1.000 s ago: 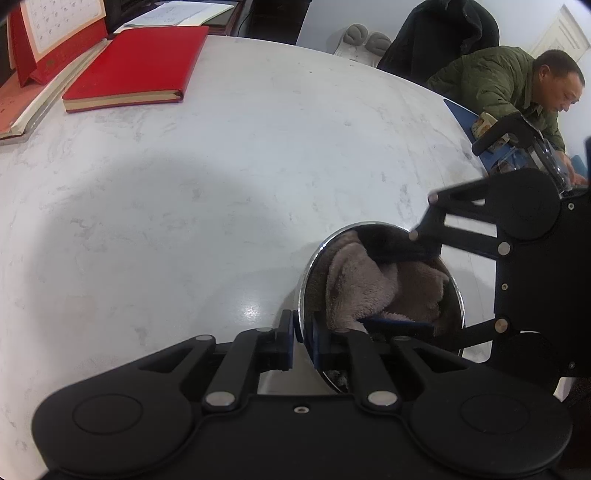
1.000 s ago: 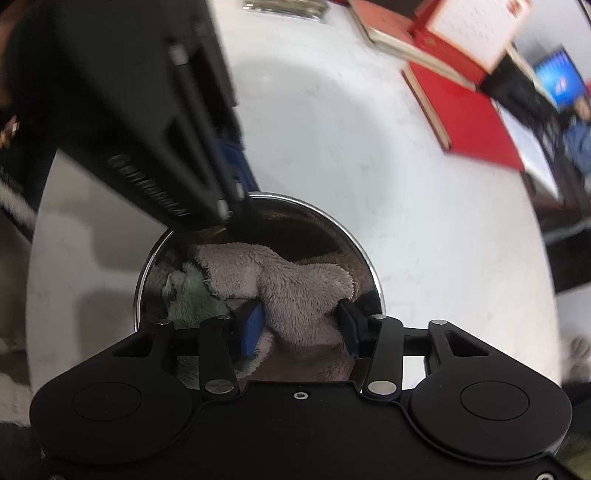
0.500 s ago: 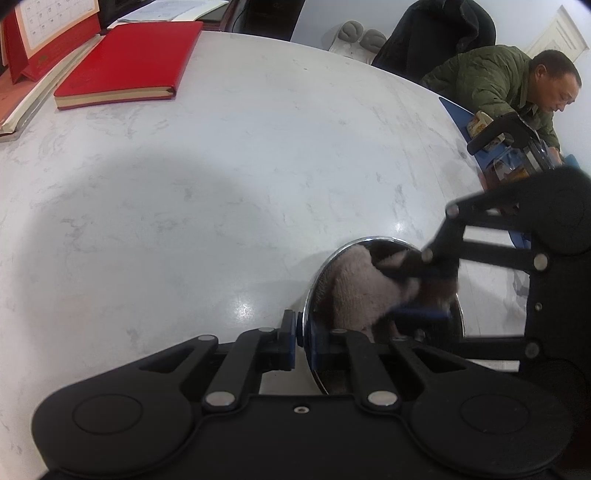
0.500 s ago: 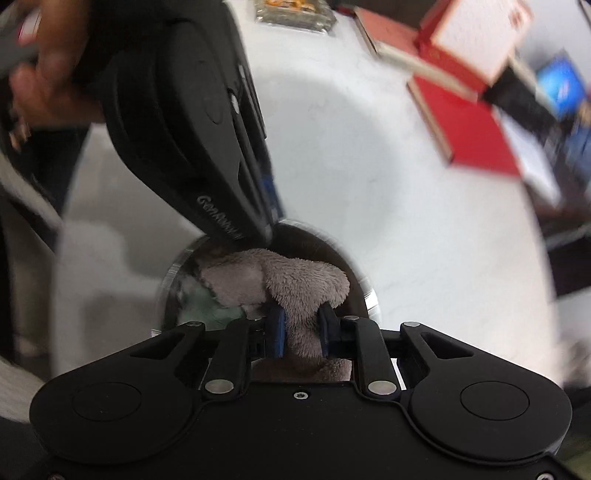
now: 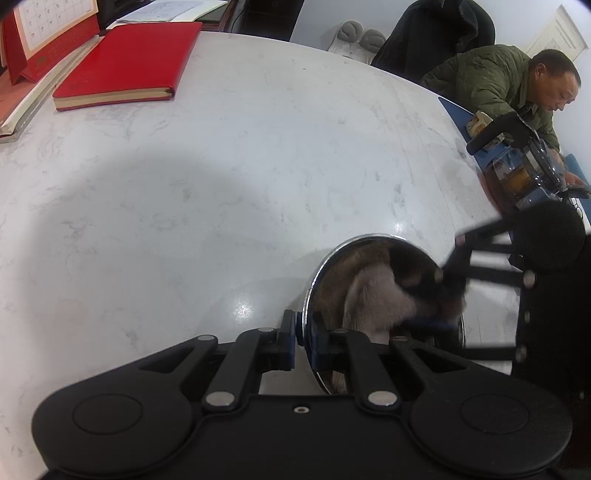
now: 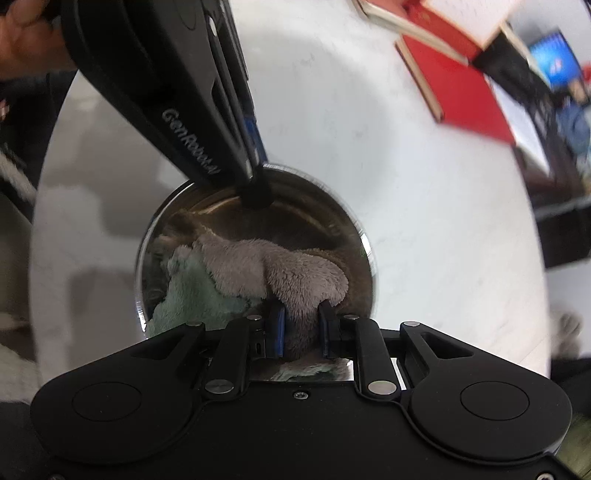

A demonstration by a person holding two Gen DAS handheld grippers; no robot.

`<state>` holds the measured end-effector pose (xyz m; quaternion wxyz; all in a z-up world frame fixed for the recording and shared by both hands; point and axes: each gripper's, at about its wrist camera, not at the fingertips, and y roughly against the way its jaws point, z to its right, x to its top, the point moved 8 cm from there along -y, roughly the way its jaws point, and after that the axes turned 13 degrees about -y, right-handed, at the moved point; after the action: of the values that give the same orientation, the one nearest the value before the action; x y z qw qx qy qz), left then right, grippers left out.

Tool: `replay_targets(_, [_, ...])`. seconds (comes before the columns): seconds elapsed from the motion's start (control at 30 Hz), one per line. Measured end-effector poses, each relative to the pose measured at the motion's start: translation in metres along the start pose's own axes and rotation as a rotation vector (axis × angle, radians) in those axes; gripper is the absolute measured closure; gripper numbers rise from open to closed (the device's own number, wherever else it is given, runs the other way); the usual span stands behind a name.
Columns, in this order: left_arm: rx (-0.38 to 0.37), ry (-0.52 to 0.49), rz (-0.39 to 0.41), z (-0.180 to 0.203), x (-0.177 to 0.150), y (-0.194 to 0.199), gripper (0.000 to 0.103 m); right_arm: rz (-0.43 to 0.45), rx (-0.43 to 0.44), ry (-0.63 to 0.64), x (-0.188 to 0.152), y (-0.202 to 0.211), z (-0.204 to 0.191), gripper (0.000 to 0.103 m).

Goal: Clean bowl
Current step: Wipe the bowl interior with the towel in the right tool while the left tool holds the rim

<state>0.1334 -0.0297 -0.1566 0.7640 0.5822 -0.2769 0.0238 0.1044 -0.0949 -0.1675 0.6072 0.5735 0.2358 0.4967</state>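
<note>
A shiny steel bowl stands on the white marble table, near the front edge. My left gripper is shut on the bowl's near rim, one pad inside and one outside. From the right wrist view the left gripper clamps the far rim of the bowl. A fluffy grey-brown cloth with a pale green side lies bunched inside. My right gripper points down into the bowl and is shut on a fold of that cloth. In the left wrist view the right gripper is blurred over the cloth.
A red notebook and a desk calendar lie at the far left of the table. A person in a green jacket sits at the far right, beside a glass pot on a blue mat.
The right gripper's jaws, open around the cloth a second ago, have closed on a fold of it and shifted slightly inside the bowl. The left gripper and bowl have stayed put.
</note>
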Motion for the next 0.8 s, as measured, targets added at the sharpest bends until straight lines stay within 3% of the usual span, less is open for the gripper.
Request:
replay_targets(0.13, [0.001, -0.010, -0.006, 0.000, -0.001, 0.000, 0.096, 0.026, 0.001, 0.041, 0.002, 0.002, -0.007, 0.086])
replay_targets(0.27, [0.003, -0.021, -0.012, 0.001, -0.002, -0.001, 0.096, 0.087, -0.083, 0.106, 0.020, 0.004, 0.001, 0.086])
replay_targets(0.37, [0.003, -0.025, -0.014, 0.001, -0.002, -0.001, 0.096, 0.082, -0.110, 0.100, 0.022, -0.002, 0.010, 0.086])
replay_targets(0.57, [0.001, -0.027, -0.016, 0.002, -0.002, -0.002, 0.096, 0.003, -0.077, 0.004, 0.002, -0.010, 0.009, 0.086])
replay_targets(0.67, [0.000, -0.027, -0.016, 0.002, -0.002, -0.003, 0.096, -0.027, -0.006, -0.042, -0.004, -0.010, 0.011, 0.086])
replay_targets(0.8, [-0.001, -0.028, -0.017, 0.003, -0.002, -0.003, 0.096, 0.011, -0.004, -0.018, 0.005, -0.006, 0.010, 0.086])
